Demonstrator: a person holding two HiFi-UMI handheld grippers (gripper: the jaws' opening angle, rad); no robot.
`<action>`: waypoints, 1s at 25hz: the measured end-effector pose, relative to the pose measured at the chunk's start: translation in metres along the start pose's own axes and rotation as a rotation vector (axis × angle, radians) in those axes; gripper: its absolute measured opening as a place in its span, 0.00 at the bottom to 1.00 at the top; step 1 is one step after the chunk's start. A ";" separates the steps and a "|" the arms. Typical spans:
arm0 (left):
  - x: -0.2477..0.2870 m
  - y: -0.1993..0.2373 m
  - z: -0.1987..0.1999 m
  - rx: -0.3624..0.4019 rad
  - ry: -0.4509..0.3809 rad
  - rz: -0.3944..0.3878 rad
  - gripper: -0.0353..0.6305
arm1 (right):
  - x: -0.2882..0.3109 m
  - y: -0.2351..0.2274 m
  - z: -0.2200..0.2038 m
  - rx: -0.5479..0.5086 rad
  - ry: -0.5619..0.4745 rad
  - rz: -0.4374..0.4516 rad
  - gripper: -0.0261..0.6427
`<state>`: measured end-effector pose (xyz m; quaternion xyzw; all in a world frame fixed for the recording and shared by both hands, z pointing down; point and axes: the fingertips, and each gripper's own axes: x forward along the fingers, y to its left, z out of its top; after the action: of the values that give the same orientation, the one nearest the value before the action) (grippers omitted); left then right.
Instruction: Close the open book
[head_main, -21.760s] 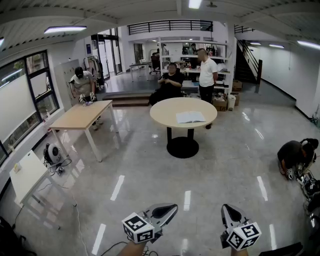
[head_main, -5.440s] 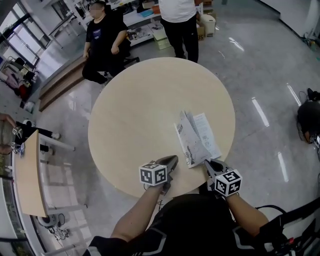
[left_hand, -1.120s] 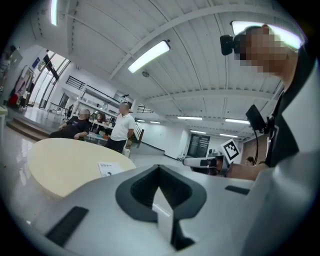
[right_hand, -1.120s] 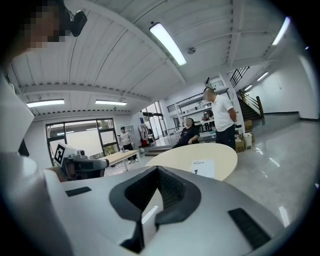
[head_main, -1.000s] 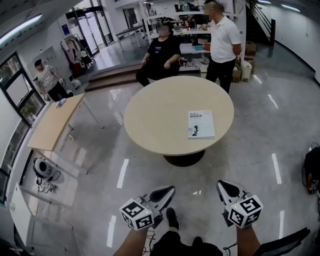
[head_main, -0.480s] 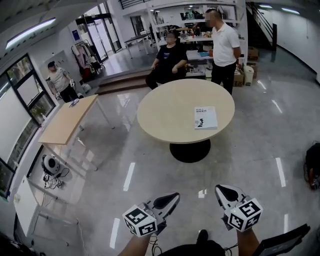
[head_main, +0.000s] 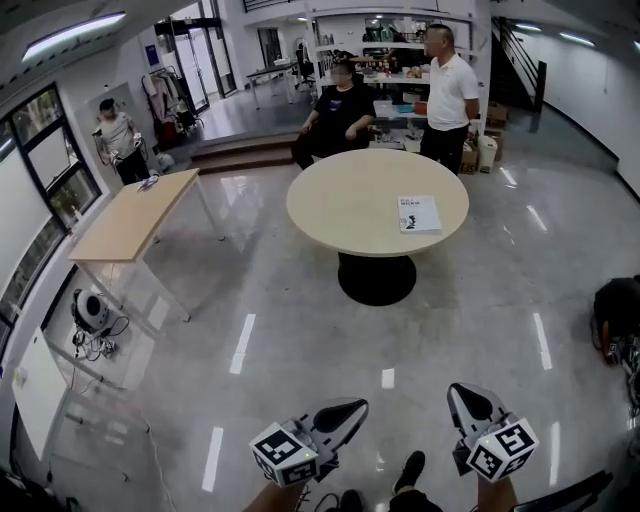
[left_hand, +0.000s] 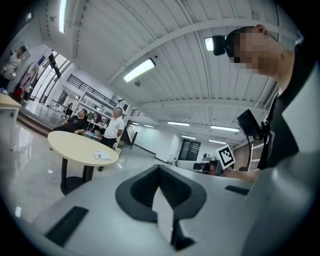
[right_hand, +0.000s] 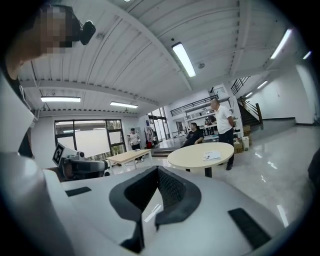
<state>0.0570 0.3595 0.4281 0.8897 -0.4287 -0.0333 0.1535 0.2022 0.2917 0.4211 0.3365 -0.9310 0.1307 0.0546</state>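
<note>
Head view, item one: book (head_main: 419, 214), closed, cover up, lay flat on the round table (head_main: 350, 195) toward its right-hand edge, well apart from both tools. A few seconds before, it had been half folded under the tools at the table's near rim. A second before, it was already shut and the table stood nearer in the frame. Since then the table had drawn back toward the middle of the room, which I took to mean the wearer had walked backwards away from it, a shoe (head_main: 408, 470) showing on the glossy floor (head_main: 300, 330) between the arms. Item two: left gripper (head_main: 343, 410), low in the frame, jaws brought together on nothing, as the left gripper view confirmed. Item three: right gripper (head_main: 466, 398), likewise clenched and empty, its own view looking across open floor to the table and the book. Item four, bystanders: a seated person (head_main: 338, 112) and a standing person (head_main: 447, 90) behind the table, neither touching the book. Assessment: the closing looked done, nothing stood near the book to disturb it, and the retreat read as the end of the job rather than a fresh approach.
</note>
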 end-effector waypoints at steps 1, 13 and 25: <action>-0.010 -0.007 -0.001 -0.004 -0.007 -0.001 0.04 | -0.010 0.012 0.000 -0.014 -0.009 0.005 0.04; -0.054 -0.135 -0.011 0.040 -0.034 0.013 0.04 | -0.145 0.064 -0.013 -0.043 -0.056 0.014 0.04; -0.068 -0.293 -0.054 0.079 0.015 0.054 0.04 | -0.295 0.080 -0.048 -0.048 -0.045 0.057 0.04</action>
<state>0.2449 0.5964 0.3867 0.8835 -0.4522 -0.0055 0.1224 0.3781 0.5450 0.3945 0.3111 -0.9441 0.1021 0.0378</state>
